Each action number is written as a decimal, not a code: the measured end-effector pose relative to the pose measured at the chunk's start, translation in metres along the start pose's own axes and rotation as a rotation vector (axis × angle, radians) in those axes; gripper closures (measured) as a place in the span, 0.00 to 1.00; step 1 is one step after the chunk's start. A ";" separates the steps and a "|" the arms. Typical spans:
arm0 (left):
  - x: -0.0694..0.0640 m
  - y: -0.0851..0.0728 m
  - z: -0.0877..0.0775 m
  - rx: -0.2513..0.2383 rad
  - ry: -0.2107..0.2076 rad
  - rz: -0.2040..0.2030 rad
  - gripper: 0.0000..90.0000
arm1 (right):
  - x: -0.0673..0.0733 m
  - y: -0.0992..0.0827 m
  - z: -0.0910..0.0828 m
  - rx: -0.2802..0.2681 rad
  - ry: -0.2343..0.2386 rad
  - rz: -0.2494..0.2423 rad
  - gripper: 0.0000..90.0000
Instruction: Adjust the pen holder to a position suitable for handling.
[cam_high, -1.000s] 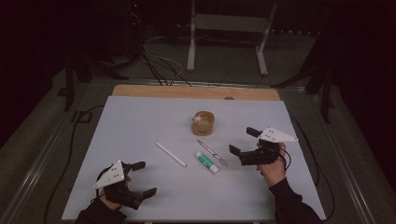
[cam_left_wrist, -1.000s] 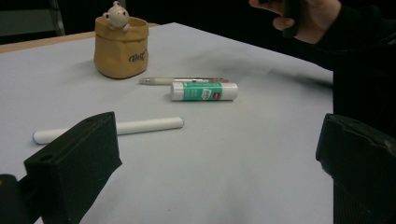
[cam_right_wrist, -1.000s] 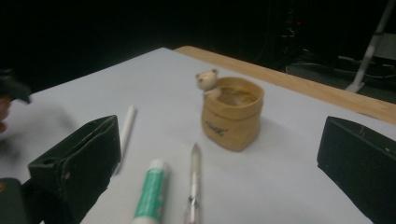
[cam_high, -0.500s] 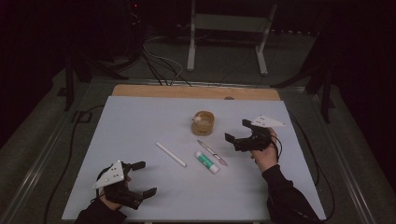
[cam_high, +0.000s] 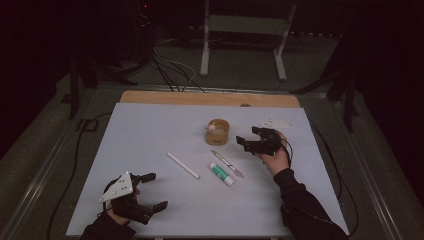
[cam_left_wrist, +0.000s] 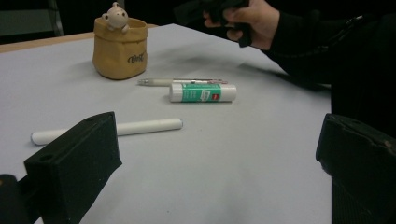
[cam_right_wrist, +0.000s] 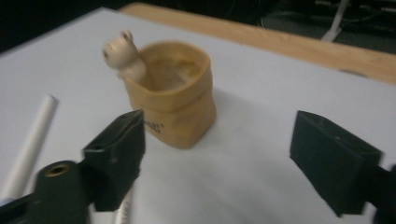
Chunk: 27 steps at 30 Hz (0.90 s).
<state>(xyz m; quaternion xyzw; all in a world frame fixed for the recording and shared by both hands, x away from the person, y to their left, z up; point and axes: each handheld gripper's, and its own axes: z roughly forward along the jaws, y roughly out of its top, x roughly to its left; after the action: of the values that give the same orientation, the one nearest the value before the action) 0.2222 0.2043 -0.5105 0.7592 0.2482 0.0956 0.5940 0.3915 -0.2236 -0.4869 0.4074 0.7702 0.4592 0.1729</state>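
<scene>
A tan pot (cam_high: 218, 132) with a small bear figure on its rim stands mid-table. In front of it lie a pen (cam_high: 227, 163), a green-and-white glue stick (cam_high: 221, 173) and a white stick (cam_high: 182, 165). My right gripper (cam_high: 246, 139) is just right of the pot and points at it. Its jaws have just been closing but are still open, with nothing between them. In the right gripper view the pot (cam_right_wrist: 173, 102) stands just beyond the right gripper (cam_right_wrist: 219, 135). My left gripper (cam_high: 156, 190) rests open near the front left edge, well apart from the objects.
The white sheet (cam_high: 150, 130) covers the table, with a wooden strip (cam_high: 200, 98) along the far edge. Bare sheet spreads to the left and front. In the left gripper view the glue stick (cam_left_wrist: 203, 92), pen (cam_left_wrist: 180, 81) and white stick (cam_left_wrist: 112, 129) lie ahead.
My right gripper has moved left and lower, up to the pot's right side. The left gripper has stayed where it was.
</scene>
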 end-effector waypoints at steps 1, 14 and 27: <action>0.000 0.000 0.000 0.003 0.001 -0.002 0.00 | 0.000 -0.001 0.003 0.018 -0.002 -0.010 0.31; 0.000 -0.001 0.001 0.011 0.000 -0.004 0.00 | -0.003 -0.004 0.032 0.134 0.008 -0.016 0.86; 0.000 -0.001 0.002 0.011 -0.002 -0.012 0.00 | -0.001 0.002 0.065 0.270 -0.034 -0.006 1.00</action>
<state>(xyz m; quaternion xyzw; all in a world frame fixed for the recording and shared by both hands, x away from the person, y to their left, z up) 0.2229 0.2035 -0.5124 0.7610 0.2528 0.0899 0.5907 0.4344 -0.1877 -0.5190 0.4324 0.8232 0.3440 0.1308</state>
